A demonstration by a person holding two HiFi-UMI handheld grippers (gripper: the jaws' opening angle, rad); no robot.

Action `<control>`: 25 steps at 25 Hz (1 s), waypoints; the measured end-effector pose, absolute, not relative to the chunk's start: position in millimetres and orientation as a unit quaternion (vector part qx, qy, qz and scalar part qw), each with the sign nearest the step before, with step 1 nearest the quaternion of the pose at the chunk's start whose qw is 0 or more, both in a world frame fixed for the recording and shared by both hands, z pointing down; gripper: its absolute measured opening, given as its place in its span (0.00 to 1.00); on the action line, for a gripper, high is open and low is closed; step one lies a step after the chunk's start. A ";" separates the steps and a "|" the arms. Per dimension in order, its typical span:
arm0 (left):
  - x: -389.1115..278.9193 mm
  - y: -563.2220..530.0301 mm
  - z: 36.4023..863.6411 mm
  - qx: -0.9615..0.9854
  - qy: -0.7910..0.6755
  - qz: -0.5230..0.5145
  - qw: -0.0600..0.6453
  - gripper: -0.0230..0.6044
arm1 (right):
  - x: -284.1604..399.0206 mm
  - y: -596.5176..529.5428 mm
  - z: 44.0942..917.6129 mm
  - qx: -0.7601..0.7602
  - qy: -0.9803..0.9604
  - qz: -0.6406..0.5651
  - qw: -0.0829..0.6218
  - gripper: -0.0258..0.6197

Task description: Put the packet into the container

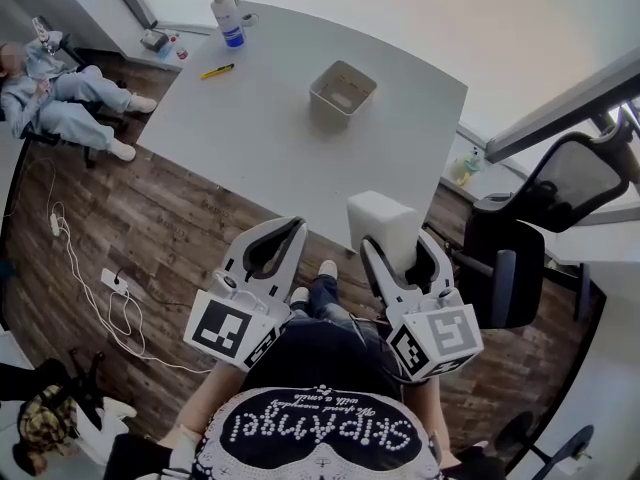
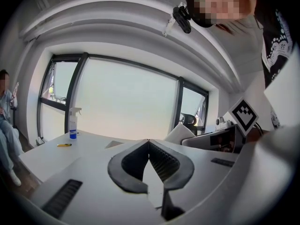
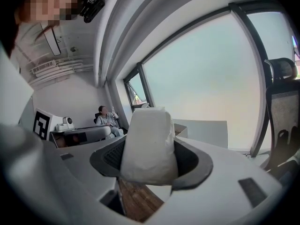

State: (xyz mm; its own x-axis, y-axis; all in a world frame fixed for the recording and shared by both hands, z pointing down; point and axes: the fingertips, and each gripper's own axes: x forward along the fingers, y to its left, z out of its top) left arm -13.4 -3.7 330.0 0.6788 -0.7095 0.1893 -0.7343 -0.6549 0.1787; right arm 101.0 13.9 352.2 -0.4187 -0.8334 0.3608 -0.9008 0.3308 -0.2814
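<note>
Currently my right tool (image 1: 400,253) is clamped on the white packet (image 3: 149,144). The packet stands upright between the jaws, its top well clear of them, so I judge the lower part will go into the container (image 1: 342,90) first. That open box sits mouth up on the bench (image 1: 250,138), at about 12 o'clock from the packet and well apart, so a forward carry is needed before I let go. My left tool (image 1: 272,243) is pressed together on nothing and hangs at 9 o'clock of the right one, spare since one grip seems enough. The spray bottle (image 1: 228,18) and pen (image 1: 217,71), off at 10 o'clock, lie outside that path.
</note>
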 end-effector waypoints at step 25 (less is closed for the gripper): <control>15.2 -5.1 326.4 0.910 -0.395 0.040 0.118 0.05 | 105.1 3.8 347.1 0.513 -0.829 0.216 0.057 0.47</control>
